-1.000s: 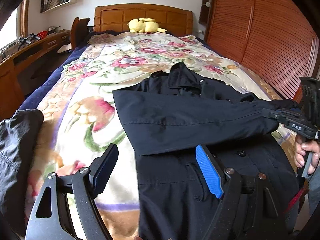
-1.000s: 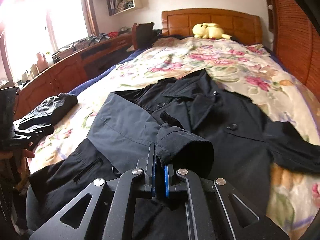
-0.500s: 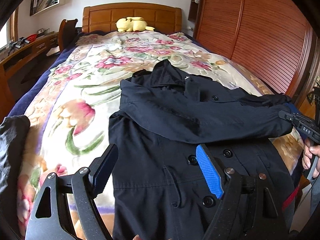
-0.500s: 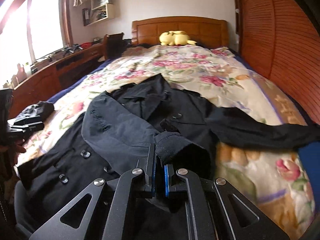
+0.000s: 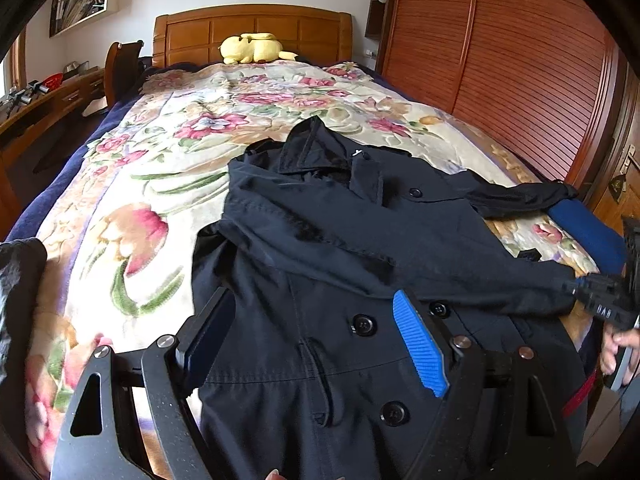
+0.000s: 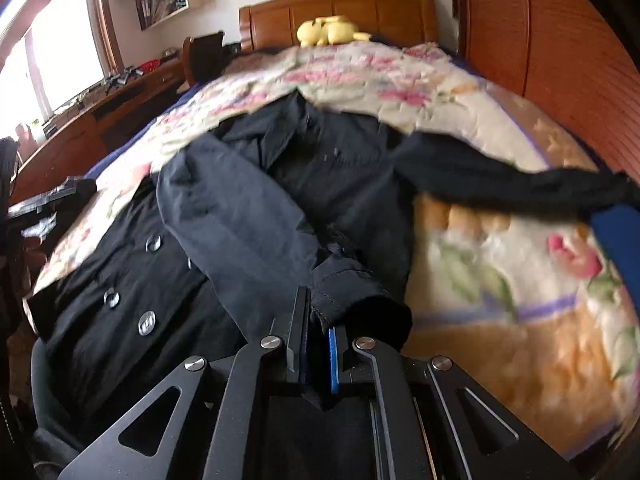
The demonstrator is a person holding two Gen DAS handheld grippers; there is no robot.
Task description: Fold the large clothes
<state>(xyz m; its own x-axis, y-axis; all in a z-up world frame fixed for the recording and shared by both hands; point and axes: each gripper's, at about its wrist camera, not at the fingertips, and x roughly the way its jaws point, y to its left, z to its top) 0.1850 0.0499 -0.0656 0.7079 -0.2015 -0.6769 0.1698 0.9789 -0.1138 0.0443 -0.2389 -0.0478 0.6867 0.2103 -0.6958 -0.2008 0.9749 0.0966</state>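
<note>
Only readable text: "DAS" or sim. on my right gripper point(image 5: 600, 304), seen at the rt edge of the left cam. Black coat point(image 5: 340, 280) lies face up, collar toward the wooden headboard point(image 5: 252, 32), on the floral blanket point(image 5: 132, 216); matte woven cloth, round dark buttons. Left gripper point(image 5: 316, 344): fingers spread wide, ribbed blue pad, hovering over the coat's lower front, nothing between them. Right gripper point(image 6: 318, 344): fingers pressed together, pinching the sleeve cuff point(image 6: 352, 292), sleeve pulled across the chest. Other sleeve point(image 6: 500, 184) stretches toward the bed edge. Yellow plush toy point(image 5: 252, 48) by the headboard. Right cam is blurred; coat hem cut off below.
</note>
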